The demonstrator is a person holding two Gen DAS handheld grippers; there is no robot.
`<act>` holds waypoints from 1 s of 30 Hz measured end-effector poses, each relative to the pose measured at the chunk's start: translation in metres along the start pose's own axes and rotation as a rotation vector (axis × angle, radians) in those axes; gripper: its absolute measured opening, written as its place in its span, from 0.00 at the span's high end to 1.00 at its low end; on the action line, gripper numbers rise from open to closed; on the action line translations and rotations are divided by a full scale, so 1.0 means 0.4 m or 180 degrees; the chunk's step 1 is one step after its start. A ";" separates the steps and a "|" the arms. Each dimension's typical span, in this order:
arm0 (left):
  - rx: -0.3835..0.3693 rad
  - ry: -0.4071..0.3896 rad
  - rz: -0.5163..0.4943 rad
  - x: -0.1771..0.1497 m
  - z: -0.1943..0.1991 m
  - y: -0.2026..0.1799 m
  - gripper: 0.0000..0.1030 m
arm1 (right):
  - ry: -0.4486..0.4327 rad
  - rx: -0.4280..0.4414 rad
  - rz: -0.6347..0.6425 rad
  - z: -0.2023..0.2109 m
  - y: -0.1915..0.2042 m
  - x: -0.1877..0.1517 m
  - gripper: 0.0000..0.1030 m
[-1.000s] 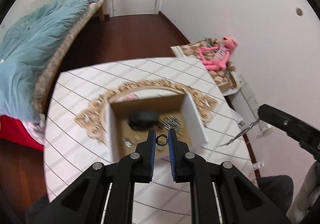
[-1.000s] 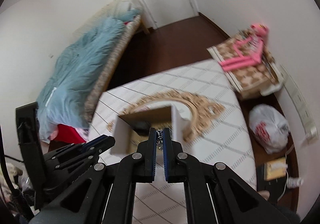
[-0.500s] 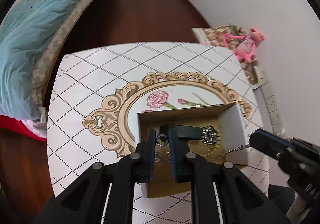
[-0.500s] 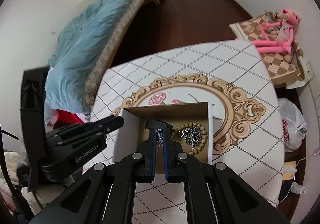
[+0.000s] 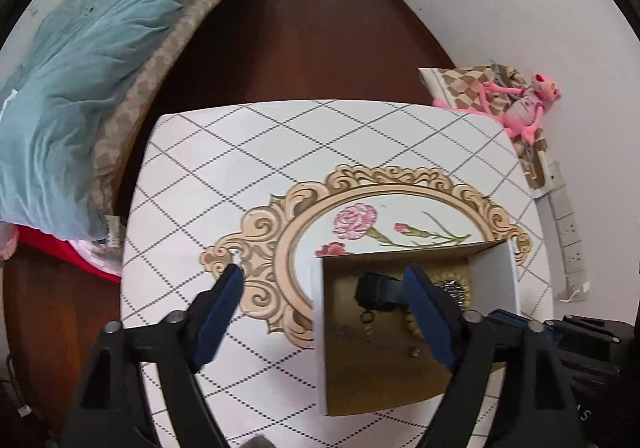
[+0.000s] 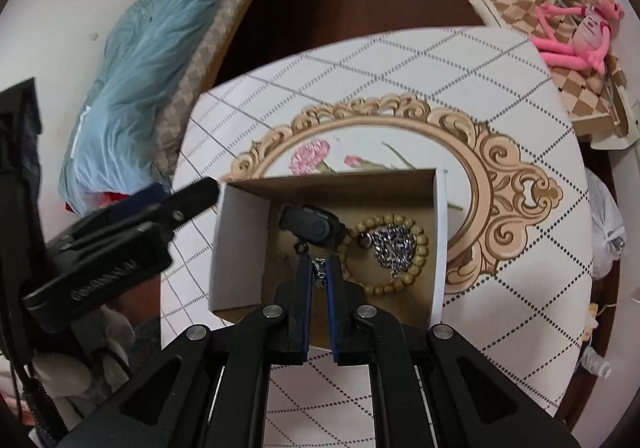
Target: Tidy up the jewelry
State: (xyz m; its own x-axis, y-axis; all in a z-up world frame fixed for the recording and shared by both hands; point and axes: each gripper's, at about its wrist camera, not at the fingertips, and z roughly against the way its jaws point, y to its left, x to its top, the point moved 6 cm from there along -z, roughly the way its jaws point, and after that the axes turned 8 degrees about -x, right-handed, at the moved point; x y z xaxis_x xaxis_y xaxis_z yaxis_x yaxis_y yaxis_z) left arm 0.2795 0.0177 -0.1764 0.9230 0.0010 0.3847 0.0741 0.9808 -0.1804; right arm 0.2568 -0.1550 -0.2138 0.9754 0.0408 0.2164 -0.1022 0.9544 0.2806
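Observation:
A white cardboard box point(image 6: 236, 244) with a brown inside sits on the table; it also shows in the left wrist view point(image 5: 494, 280). Inside lie a black object point(image 6: 314, 226), a wooden bead bracelet point(image 6: 416, 260), a silver chain pile point(image 6: 394, 244) and a small dark ring point(image 5: 367, 317). My left gripper point(image 5: 324, 276) is open wide over the box's left wall, empty. My right gripper point(image 6: 319, 262) is shut on a thin silver chain point(image 6: 319, 268), low inside the box.
The round table point(image 5: 224, 176) has a diamond pattern and an ornate gold frame print. A bed with a blue quilt point(image 5: 80, 88) is at the left. A pink plush toy point(image 5: 520, 104) lies on a checkered box at the right. A white bag point(image 6: 606, 236) sits on the floor.
My left gripper has opened and the small ring it held now lies in the box. My right gripper has lowered into the box with the chain.

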 end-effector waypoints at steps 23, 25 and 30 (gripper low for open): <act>0.0331 -0.0151 0.0062 -0.176 0.089 0.009 0.01 | -0.0305 -0.1240 0.0105 0.080 -0.091 -0.119 0.01; 0.0352 -0.0188 0.0057 -0.188 0.111 -0.002 0.01 | -0.0348 -0.1276 0.0091 0.095 -0.090 -0.133 0.01; 0.0330 -0.0318 0.0056 -0.206 0.193 -0.024 0.01 | -0.0540 -0.1307 0.0013 0.172 -0.079 -0.171 0.01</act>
State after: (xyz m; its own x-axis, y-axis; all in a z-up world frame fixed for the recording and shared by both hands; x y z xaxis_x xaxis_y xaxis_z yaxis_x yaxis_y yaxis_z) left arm 0.1737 0.0232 -0.1366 0.8813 0.0326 0.4714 0.0141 0.9953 -0.0954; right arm 0.1799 -0.2083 -0.1732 0.9258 0.0285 0.3768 0.0134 0.9941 -0.1079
